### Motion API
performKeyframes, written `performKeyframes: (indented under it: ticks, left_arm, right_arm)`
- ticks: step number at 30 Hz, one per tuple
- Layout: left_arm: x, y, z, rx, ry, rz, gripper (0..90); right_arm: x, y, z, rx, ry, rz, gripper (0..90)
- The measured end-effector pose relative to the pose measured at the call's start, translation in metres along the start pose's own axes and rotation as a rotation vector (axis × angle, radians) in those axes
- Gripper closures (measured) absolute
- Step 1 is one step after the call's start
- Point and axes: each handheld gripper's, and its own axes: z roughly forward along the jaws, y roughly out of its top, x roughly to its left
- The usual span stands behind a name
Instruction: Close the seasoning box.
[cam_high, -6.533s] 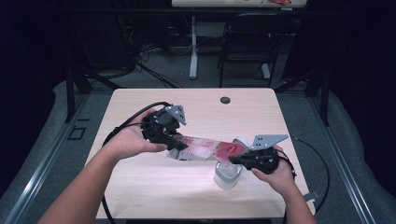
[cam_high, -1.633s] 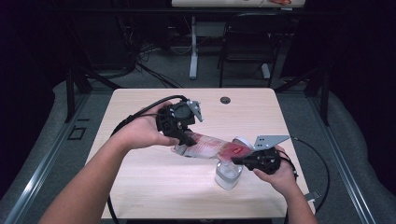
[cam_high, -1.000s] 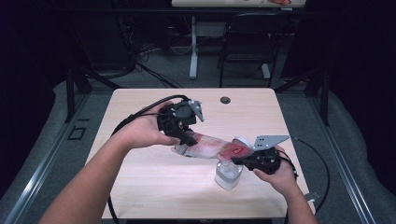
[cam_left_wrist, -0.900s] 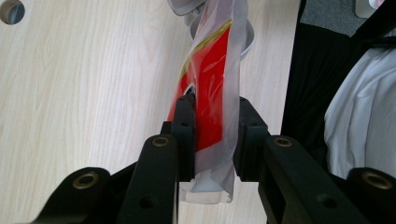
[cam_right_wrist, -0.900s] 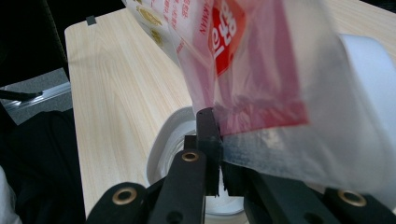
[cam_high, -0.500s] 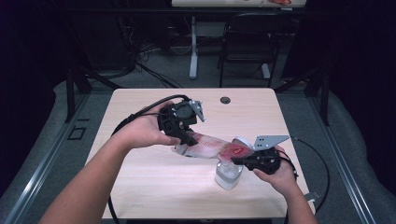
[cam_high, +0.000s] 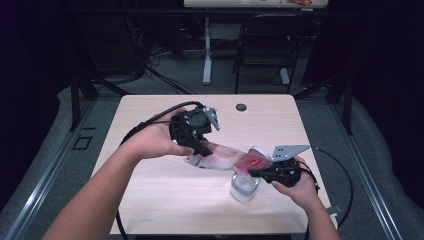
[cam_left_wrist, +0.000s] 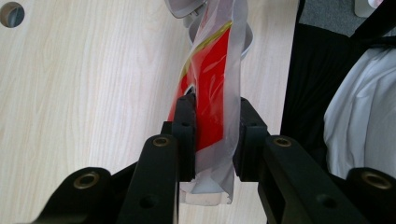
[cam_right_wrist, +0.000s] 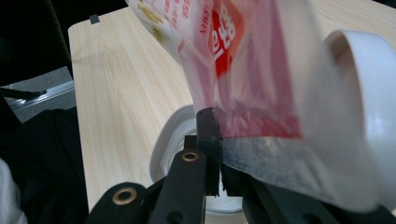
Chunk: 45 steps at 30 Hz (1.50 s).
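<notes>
A clear plastic bag (cam_high: 225, 159) with red print is stretched between both grippers above the table. My left gripper (cam_high: 202, 149) pinches its left end, jaws shut on the red-printed part (cam_left_wrist: 212, 93). My right gripper (cam_high: 252, 173) is shut on the bag's other edge (cam_right_wrist: 261, 158), where the film looks clear and whitish. A small white cup (cam_high: 244, 189) stands on the table just under the right gripper's end of the bag, and its rim (cam_right_wrist: 163, 140) is below my right jaws. A second white round piece (cam_high: 261, 152) sits right behind the bag.
The light wooden table (cam_high: 150, 200) has a round cable hole (cam_high: 242, 107) near its far edge. Black cables trail from both grippers, one looping off the right edge (cam_high: 345, 180). Chair and desk legs stand on the dark floor beyond.
Since the oldest frame my left gripper has moved right and farther back and turned, still holding the bag. Over the last second nothing has visibly moved.
</notes>
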Motion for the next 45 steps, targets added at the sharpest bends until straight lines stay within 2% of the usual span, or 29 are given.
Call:
performKeyframes:
  ticks: [21, 45]
  left_arm:
    - [0.0008, -0.0002, -0.003, 0.004, -0.011, -0.004, 74.6]
    - [0.0033, 0.0013, -0.0012, -0.003, -0.019, -0.005, 74.7]
  right_arm:
    - [0.003, 0.0003, 0.0006, 0.013, 0.056, -0.002, 89.5]
    - [0.003, 0.0, -0.0058, 0.025, 0.056, -0.009, 89.6]
